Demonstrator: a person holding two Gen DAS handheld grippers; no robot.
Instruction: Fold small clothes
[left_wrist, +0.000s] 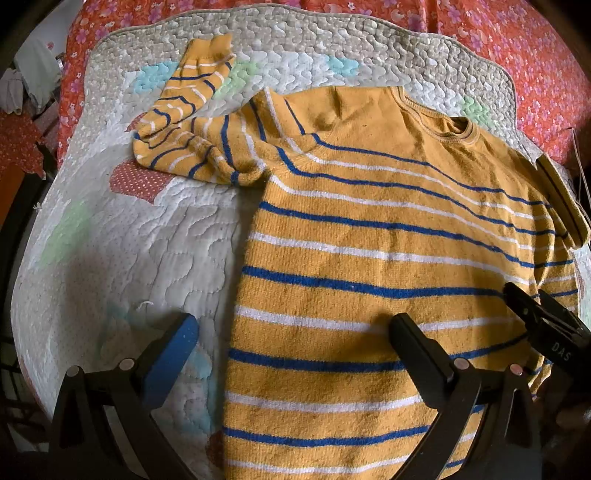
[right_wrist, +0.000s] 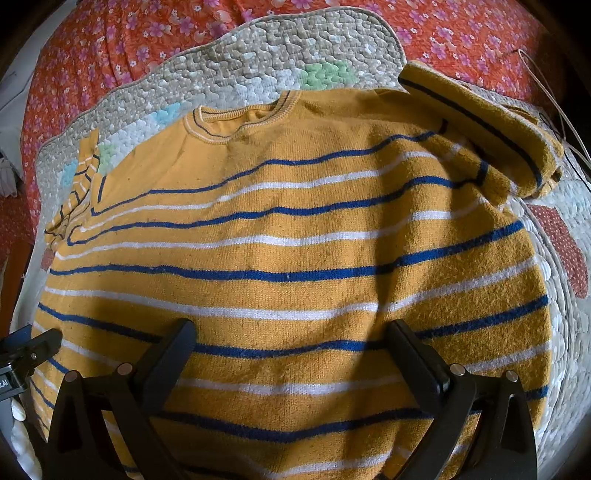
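From the left wrist view, the left gripper (left_wrist: 293, 332) is hovering with its fingers spread wide and gripping nothing, straddling the sweater's left edge: its left finger, with a blue pad (left_wrist: 168, 360), is lying over the quilted mat (left_wrist: 122, 236), and its right finger (left_wrist: 417, 350) is lying over the knit. The yellow striped sweater (left_wrist: 369, 258) is lying flat ahead and to the right of this gripper, collar (left_wrist: 458, 131) at the far end. One sleeve (left_wrist: 184, 122) is lying bunched and bent on the mat ahead and to the left, its cuff pointing away. The other sleeve (left_wrist: 565, 199) is lying folded at the far right. The right gripper's black tips (left_wrist: 532, 310) are reaching in from the right over the sweater's edge. A red floral bedspread (left_wrist: 517, 48) is showing beyond the mat.

From the right wrist view, the right gripper (right_wrist: 291, 339) is also hanging wide open and empty, both fingers over the sweater's (right_wrist: 295, 240) lower body. The collar (right_wrist: 240, 118) is lying straight ahead at the far end. The folded sleeve (right_wrist: 491, 133) is lying ahead to the right, on the shoulder and partly on the mat (right_wrist: 277, 51). The bunched sleeve (right_wrist: 81, 184) is peeking out far left. The left gripper (right_wrist: 33, 350) is entering at the left edge; whether it is open cannot be told from here. The bedspread (right_wrist: 92, 48) is surrounding the mat, and a thin cord (right_wrist: 554, 99) is lying on it far right.
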